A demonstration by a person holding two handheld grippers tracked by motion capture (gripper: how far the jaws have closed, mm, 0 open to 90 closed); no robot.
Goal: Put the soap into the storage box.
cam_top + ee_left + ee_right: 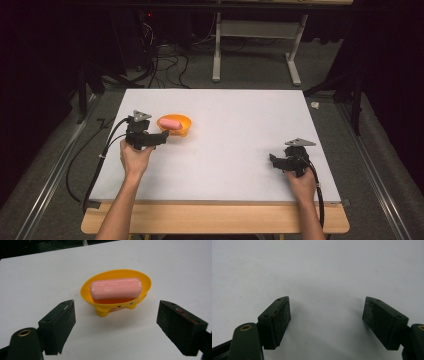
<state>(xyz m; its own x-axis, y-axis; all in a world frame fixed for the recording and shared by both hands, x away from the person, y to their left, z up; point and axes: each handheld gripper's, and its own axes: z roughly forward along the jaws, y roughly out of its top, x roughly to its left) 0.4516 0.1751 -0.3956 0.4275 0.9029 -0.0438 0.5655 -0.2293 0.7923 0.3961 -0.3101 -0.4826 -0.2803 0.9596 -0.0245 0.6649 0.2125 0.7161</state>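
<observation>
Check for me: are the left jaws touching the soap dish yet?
Apart. The left gripper view shows the left gripper with both jaws wide open short of the soap dish, white table visible between them and its feet.

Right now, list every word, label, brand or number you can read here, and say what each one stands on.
There is no readable text.
The pink soap bar has no legible stamp on its top.
The yellow soap dish carries dots and a pink spot on its front, not letters.
The white table is unmarked.
</observation>
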